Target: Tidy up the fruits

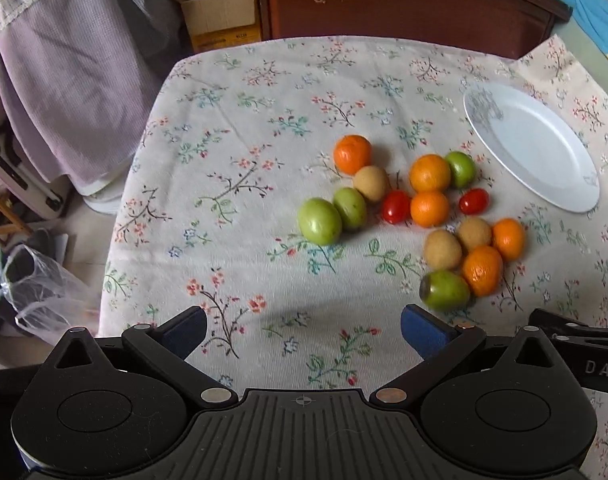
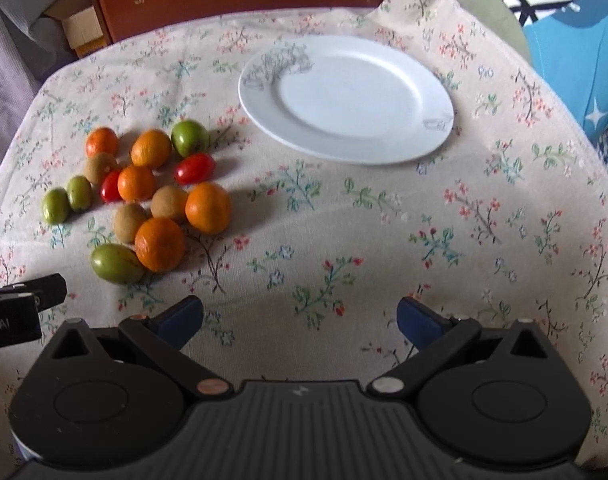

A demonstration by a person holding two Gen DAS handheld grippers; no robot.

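Both claws are spread wide with nothing in them, left gripper (image 1: 304,330) and right gripper (image 2: 299,320) hovering over the table's near edge. The fruits (image 2: 143,196) sit bunched toward the left side of the tablecloth (image 2: 344,240), white plate (image 2: 346,98) near the far edge.

- Floral tablecloth (image 2: 344,240) covers the table; a round white ceramic plate (image 2: 346,98) lies on it, far side, right of centre.
- Cluster of small round orange, green, tan and red fruits (image 2: 143,196) lies on the cloth, left of the plate and apart from it.
- Brown wooden cabinet (image 1: 404,0) stands behind the table; an open cardboard box (image 1: 219,16) sits to its left.
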